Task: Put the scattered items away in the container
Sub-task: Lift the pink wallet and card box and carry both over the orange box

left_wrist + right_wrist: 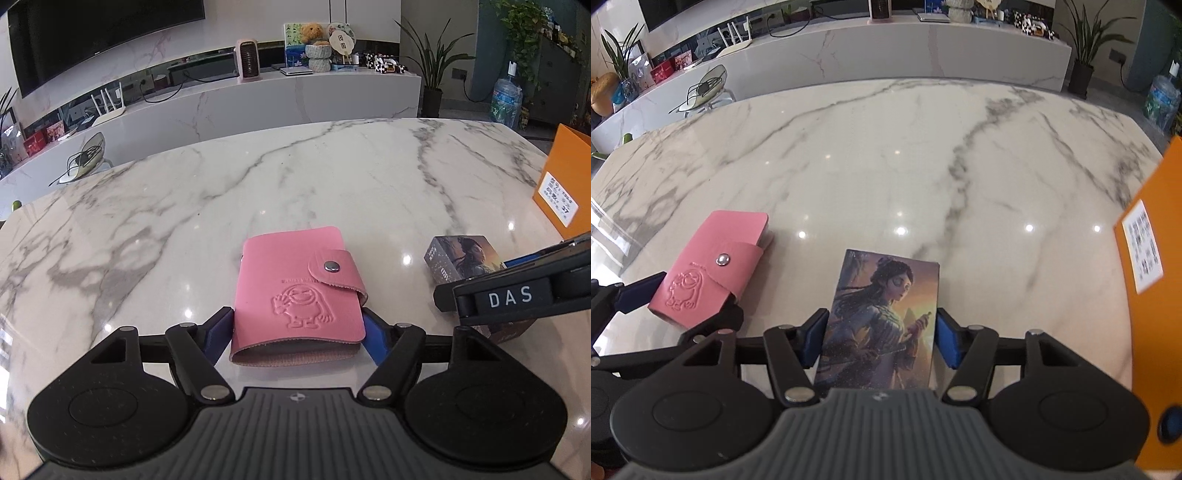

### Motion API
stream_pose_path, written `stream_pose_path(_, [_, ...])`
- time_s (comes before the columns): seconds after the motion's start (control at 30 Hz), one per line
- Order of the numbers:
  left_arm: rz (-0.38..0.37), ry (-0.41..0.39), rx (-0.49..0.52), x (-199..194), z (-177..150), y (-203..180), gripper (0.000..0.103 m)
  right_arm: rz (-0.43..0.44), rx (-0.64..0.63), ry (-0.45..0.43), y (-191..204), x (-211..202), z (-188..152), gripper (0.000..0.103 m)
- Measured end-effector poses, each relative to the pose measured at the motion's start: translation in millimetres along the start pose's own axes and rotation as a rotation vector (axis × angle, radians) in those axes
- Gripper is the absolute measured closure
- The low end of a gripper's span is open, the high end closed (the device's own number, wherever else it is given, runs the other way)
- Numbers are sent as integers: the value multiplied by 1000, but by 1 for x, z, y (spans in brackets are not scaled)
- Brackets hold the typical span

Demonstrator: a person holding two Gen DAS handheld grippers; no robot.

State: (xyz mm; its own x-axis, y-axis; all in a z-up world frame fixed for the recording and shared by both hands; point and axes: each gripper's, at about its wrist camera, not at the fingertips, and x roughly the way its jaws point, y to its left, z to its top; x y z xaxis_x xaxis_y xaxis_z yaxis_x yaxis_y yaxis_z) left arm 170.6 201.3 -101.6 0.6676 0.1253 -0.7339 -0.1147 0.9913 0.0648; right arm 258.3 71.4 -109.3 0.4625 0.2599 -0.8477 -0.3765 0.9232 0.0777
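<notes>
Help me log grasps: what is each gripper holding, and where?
Left gripper clamps the pink card wallet by its long side edges. Right gripper straddles the illustrated box; contact unclear.

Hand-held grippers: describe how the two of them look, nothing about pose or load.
Both match. The left hand-held gripper and the right hand-held gripper have black linkage arms with silver pivot pins, blue pads, round black side discs and a ribbed grey body. White letters "DAS" mark the right one's side.

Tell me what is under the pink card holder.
The pink card holder lies flat on the marble table, between the left gripper fingers. Only marble shows around it; anything beneath it is covered.
</notes>
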Motion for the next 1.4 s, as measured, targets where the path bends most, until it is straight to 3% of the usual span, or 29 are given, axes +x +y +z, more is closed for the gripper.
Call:
stream_pose_path(0.33, [21, -20, 0, -49, -9, -9, 19, 22, 9, 0, -6, -50, -33, 40])
stream_pose_path(0.7, [25, -158, 34, -116, 3, -34, 19, 36, 31, -127, -20, -124, -50, 40])
stream_pose_path(1.0, [-41, -266, 105, -158, 16, -82, 19, 14, 119, -240, -59, -179, -68, 40])
stream_pose_path(1.4, [-135, -312, 214, -167, 32, -148, 19, -51, 269, -347, -128, -218, -81, 40])
